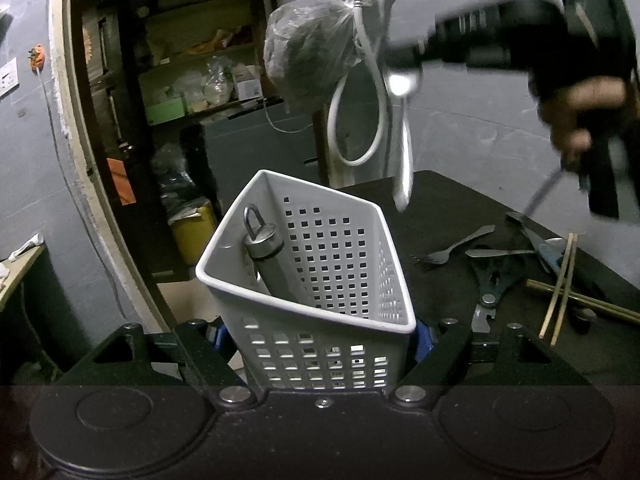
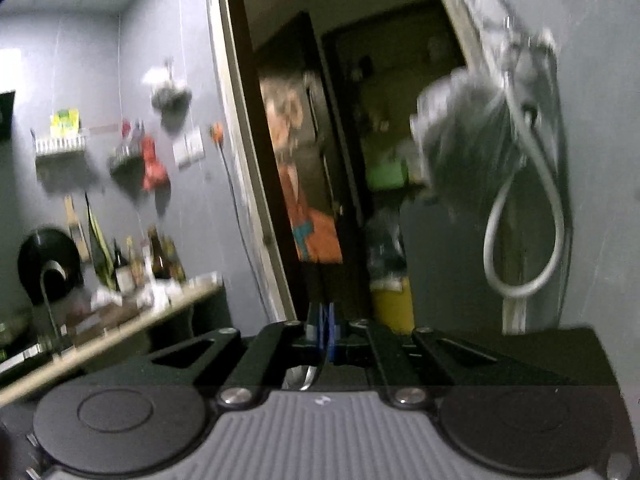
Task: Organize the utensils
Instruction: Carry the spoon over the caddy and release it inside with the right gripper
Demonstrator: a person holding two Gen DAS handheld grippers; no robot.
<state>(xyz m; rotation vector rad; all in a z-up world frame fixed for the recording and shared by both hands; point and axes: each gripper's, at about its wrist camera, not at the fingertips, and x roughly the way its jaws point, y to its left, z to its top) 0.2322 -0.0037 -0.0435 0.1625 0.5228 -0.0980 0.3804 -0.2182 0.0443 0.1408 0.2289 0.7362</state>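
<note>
Upper right of the left wrist view: right gripper [image 1: 404, 65], blurred, jaws pinching a spoon [image 1: 403, 140] by its bowl end, the handle hanging nearly straight down. Spoon's long axis is close to vertical, its lower tip above and just right of the basket's [image 1: 320, 322] far right corner, not yet over the opening. In the right wrist view only a sliver of metal [image 2: 310, 376] shows between the closed blue pads [image 2: 320, 330].

Bottom centre of the left view: left gripper [image 1: 322, 338] clamps the white perforated basket on both sides, tilted, opening facing up and away. A metal tool [image 1: 266, 254] with a loop top already leans inside at its left wall.

So the right hand is the one near the spoon; my read is the next move carries it left in frame and lowers it handle first into the basket.

Right of frame, on the black table [image 1: 448, 208]: fork [image 1: 450, 248], scissors [image 1: 494, 280], chopsticks [image 1: 560, 288], more cutlery, not yet sorted.

No readable brand, label or writing on any of it; wall items too blurred.
</note>
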